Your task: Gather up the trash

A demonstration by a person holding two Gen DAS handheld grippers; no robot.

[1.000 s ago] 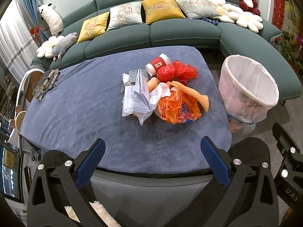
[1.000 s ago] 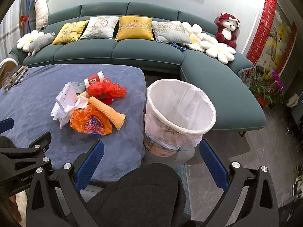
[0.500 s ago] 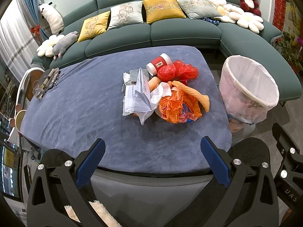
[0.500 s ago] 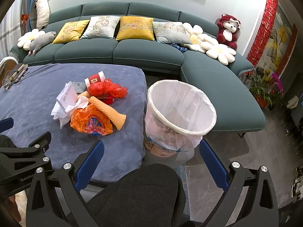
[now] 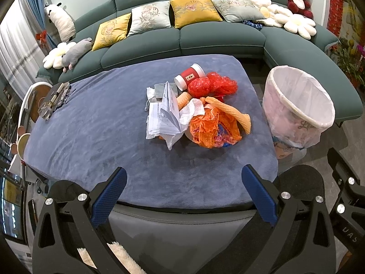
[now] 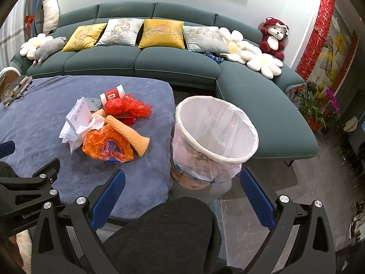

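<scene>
- Left gripper (image 5: 183, 183): jaws spread wide, nothing between them; it hangs over the near edge of the table (image 5: 91, 137), short of the trash. Position matches that of a second ago, with only a slight drift of view.
- Right gripper (image 6: 182, 187): jaws equally wide apart, empty; held low in front of the bin (image 6: 215, 137), above the person's dark-clad knee (image 6: 173, 228). No real change from the earlier frames.
- Trash pile: unmoved, heaped right of the table's centre. It comprises a red paper cup (image 5: 189, 77) on its side at the far end, a crumpled red bag (image 5: 213, 85) touching it, folded printed papers (image 5: 163, 116), a white tissue (image 5: 190, 116), an orange plastic bag (image 5: 213, 129) and a yellow-orange foam sleeve (image 5: 230, 111) lying across that bag.
- Bin: lined with a white bag, standing on the floor just beside the table's right edge; no trash visible inside.
- Dark clipboard-like item (image 5: 54, 99) at the table's far left edge, untouched.
</scene>
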